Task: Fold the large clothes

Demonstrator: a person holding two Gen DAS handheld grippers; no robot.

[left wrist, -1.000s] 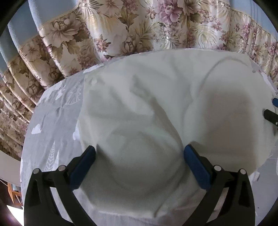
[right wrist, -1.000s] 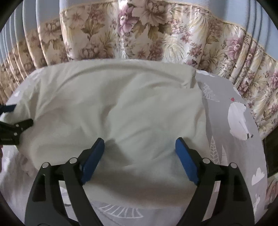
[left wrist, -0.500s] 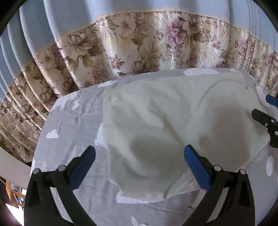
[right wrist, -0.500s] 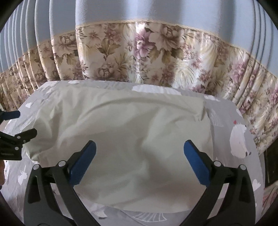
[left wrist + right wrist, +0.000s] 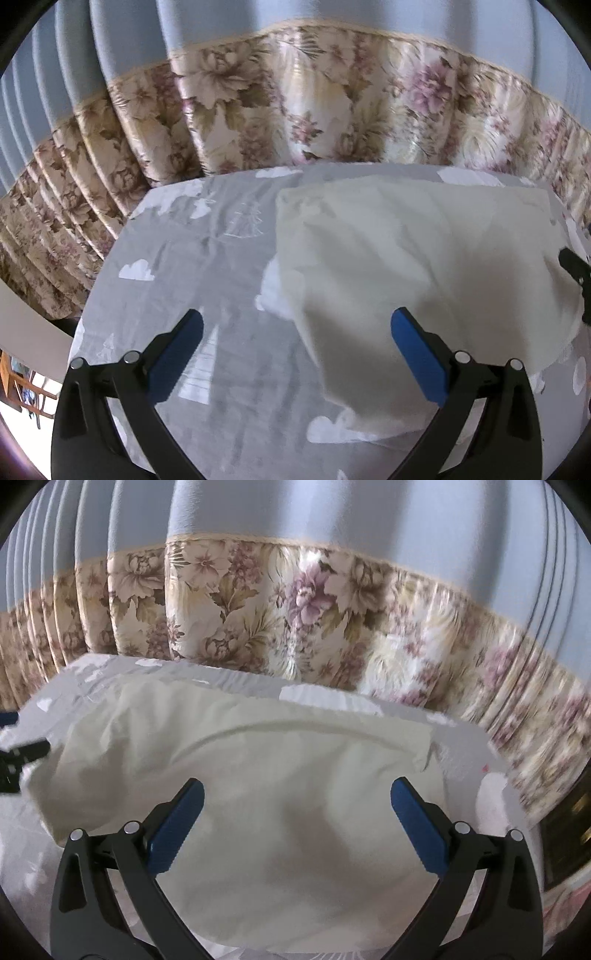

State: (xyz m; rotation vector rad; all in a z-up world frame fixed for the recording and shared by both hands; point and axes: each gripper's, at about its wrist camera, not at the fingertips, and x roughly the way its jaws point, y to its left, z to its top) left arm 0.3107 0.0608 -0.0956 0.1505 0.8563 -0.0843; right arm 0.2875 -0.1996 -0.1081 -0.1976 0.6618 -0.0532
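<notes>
A cream-white garment (image 5: 413,266) lies folded into a rough rectangle on the grey printed sheet (image 5: 192,280). In the right wrist view the same garment (image 5: 258,775) fills the middle. My left gripper (image 5: 295,332) hangs open above the sheet, its right blue finger (image 5: 417,354) over the garment's left edge, nothing between the jaws. My right gripper (image 5: 295,812) is open wide above the garment, holding nothing. The tip of the other gripper shows at each view's edge: the right one (image 5: 576,269), the left one (image 5: 22,753).
A floral and pale blue curtain (image 5: 295,103) hangs right behind the far edge of the bed. The sheet's left edge (image 5: 88,295) drops off to a floor with wooden furniture (image 5: 22,391). A dark cabinet (image 5: 565,830) stands at the right.
Both grippers have pulled back and risen away from the garment, which now lies smaller in view. The right jaws spread wider. The left gripper has shifted left, over bare sheet.
</notes>
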